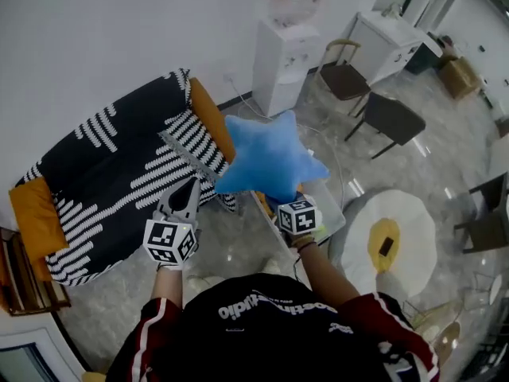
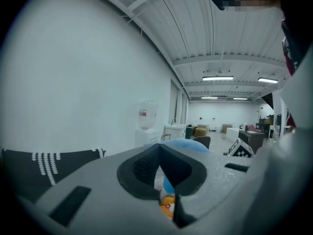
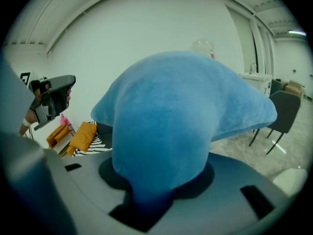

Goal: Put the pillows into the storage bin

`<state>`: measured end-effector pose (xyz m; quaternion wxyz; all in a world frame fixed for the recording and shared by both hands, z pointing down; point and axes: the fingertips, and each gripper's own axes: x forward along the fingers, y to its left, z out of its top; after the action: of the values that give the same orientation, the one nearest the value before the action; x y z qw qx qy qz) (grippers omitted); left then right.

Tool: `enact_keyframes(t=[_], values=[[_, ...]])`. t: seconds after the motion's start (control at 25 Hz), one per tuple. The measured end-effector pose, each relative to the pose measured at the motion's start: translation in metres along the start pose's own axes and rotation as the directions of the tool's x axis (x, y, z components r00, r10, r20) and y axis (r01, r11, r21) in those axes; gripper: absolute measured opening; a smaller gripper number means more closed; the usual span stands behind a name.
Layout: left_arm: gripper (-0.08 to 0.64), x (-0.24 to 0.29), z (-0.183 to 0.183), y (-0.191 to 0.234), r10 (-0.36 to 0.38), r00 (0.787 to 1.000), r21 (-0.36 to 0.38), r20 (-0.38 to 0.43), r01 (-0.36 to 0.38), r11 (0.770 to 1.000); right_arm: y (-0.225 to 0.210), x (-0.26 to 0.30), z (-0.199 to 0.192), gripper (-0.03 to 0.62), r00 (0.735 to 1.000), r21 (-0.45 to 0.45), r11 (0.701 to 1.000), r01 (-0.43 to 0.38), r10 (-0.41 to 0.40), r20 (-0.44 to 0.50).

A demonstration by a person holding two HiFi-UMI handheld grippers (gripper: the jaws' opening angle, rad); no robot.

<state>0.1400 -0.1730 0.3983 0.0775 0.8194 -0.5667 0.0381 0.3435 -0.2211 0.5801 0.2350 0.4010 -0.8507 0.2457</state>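
A: While the pillow (image 1: pixel 270 159) hangs in the air, which step is this?

B: The carry, I judge. The right gripper (image 1: pixel 289 204) is clamped on one arm of the star, its jaws sunk into the plush. It holds the pillow up in front of the person, above the floor (image 1: pixel 238 249) just past the end of the sofa (image 1: pixel 119 165).

A: Where is the bin?

B: What looks like a clear bin (image 1: pixel 334 213) sits on the floor just right of that gripper. The pillow and gripper hide much of it, and I cannot tell what it holds.

A: What does the next move call for?

B: Probably bringing the star over the bin's mouth, lowering it, then parting the jaws. The star is wide, so its arms may need squashing past the rim.

A: How does the pillow look?

B: It is a five-armed star in bright blue with short, soft pile, plump at the middle. It likely gives easily.

A: And the other hand?

B: The left gripper (image 1: pixel 192 186) has its jaws together with nothing between them. It is held out beside the pillow, not touching it.

A: Around them?

B: The sofa is draped in black-and-white stripes, with an orange cushion (image 1: pixel 32 213) at its far left.
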Motion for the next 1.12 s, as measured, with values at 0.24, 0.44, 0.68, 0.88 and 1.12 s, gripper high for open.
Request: enact_keyframes(t=[0.24,0.44,0.68,0.88,1.12], values=[[0.003,0.045,-0.024,-0.07,-0.086,0.993,0.009,-0.076,0.087,0.996,-0.071,-0.04,-0.062,0.19,0.997,0.111,0.992,0.068,-0.064,-0.043],[0.003,0.077,-0.049,-0.117,-0.121,0.984,0.012,-0.131,0.124,0.992,-0.126,-0.059,-0.116,0.19,0.99,0.15,0.983,0.109,-0.094,-0.105],[0.003,0.109,-0.078,-0.166,-0.157,0.969,0.013,-0.19,0.163,0.987,-0.177,-0.069,-0.176,0.192,0.978,0.195,0.971,0.14,-0.105,-0.181],[0.003,0.131,-0.103,-0.189,-0.185,0.954,0.005,-0.236,0.192,0.981,-0.208,-0.064,-0.218,0.195,0.965,0.232,0.958,0.169,-0.114,-0.235],[0.003,0.152,-0.139,-0.204,-0.215,0.927,-0.019,-0.307,0.22,0.975,-0.235,-0.049,-0.259,0.245,0.961,0.313,0.934,0.172,-0.09,-0.261]])
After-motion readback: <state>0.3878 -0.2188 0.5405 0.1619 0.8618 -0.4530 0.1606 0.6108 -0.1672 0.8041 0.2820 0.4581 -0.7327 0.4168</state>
